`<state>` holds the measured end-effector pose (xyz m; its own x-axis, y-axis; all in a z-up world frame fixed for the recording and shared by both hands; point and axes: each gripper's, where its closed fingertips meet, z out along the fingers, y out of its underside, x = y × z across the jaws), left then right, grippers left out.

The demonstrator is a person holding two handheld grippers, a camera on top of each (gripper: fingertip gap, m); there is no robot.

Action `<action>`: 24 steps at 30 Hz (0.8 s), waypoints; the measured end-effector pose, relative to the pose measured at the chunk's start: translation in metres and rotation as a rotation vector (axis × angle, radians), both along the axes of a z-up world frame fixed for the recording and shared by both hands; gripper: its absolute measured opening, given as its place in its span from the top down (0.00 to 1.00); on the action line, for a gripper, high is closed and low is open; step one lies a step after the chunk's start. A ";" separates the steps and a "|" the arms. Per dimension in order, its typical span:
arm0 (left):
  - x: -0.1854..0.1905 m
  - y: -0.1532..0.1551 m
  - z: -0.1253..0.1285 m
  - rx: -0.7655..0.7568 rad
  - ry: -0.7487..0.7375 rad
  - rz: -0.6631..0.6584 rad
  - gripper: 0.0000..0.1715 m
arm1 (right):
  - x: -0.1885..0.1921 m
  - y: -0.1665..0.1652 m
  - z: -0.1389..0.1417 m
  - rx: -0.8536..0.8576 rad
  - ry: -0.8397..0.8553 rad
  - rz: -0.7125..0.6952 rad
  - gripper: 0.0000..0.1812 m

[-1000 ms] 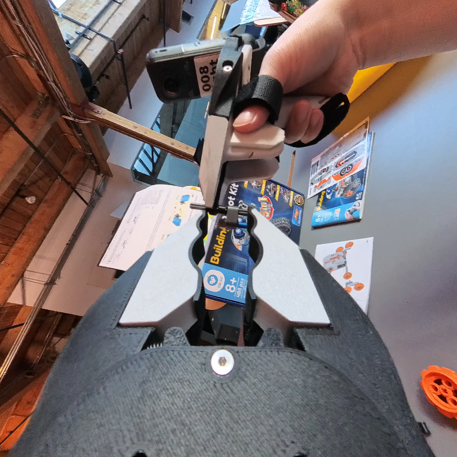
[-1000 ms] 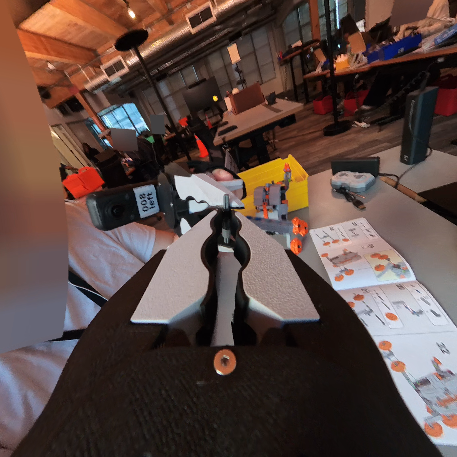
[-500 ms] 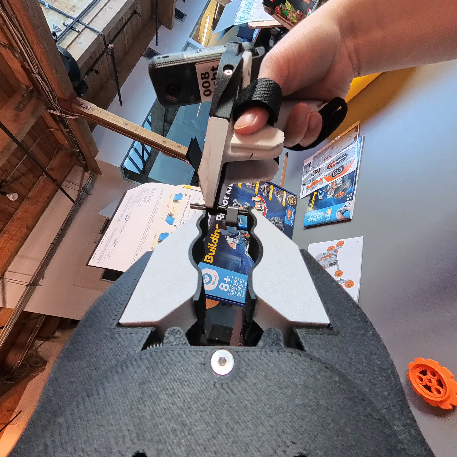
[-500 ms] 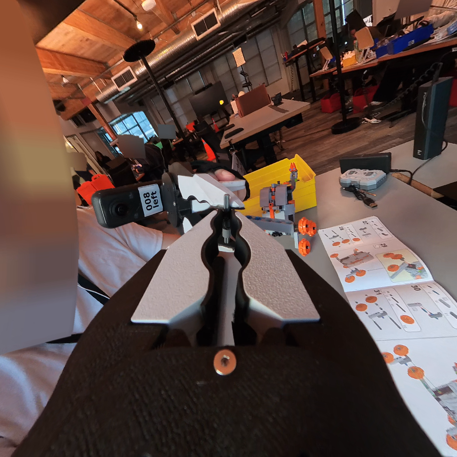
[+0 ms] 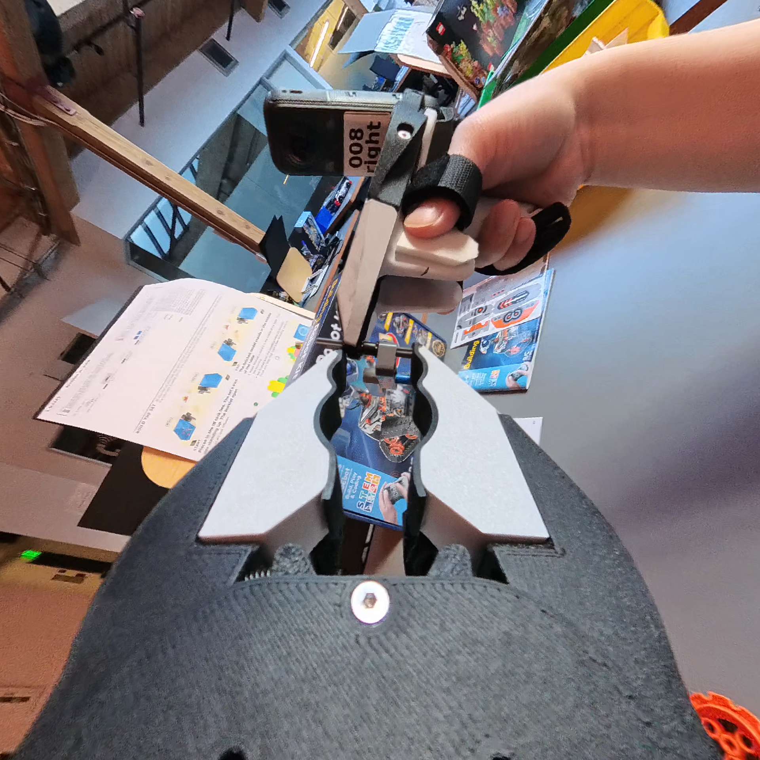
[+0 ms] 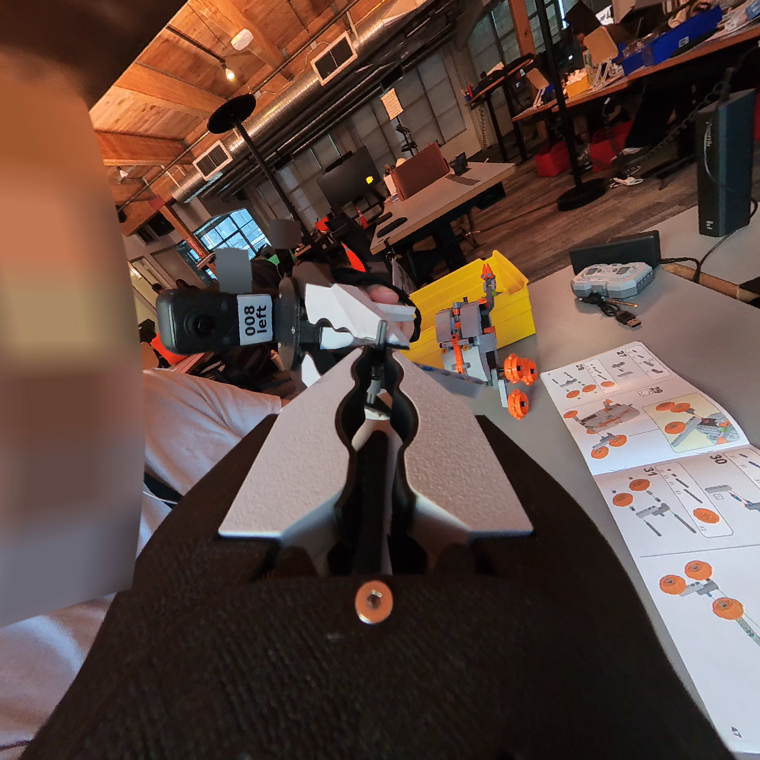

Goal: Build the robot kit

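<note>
My left claw was clenched on a thin black axle that carried a small grey connector, the axle lying crosswise between the two fingertips. My right claw was closed on the same little assembly, gripping the axle near one end, so both claws met tip to tip in the air above the grey tabletop. In the left wrist view I saw a hand wrapped around the right claw's handle, fingers through black straps.

Below the claws, a blue kit box stood on the tabletop, with a large white printed sheet beside it and a blue booklet lying flat further off. An open instruction booklet lay to the right in the right wrist view. Beyond it sat a yellow bin, and just in front of the bin stood a partly built grey-and-orange model with orange wheels. A grey controller rested near the far edge. One loose orange wheel lay on the tabletop, well apart from the rest.
</note>
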<state>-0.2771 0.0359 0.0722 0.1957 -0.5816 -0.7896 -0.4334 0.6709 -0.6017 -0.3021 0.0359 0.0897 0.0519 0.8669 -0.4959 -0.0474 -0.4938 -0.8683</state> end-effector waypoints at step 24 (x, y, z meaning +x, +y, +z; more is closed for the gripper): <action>-0.014 0.025 0.014 0.167 -0.052 0.179 0.83 | 0.013 0.017 0.016 0.250 0.004 -0.179 0.90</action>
<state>-0.2908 0.0606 0.0861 0.3272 -0.3963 -0.8578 -0.5257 0.6781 -0.5137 -0.2889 0.0530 0.1057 0.2135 0.9391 -0.2692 -0.1179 -0.2487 -0.9614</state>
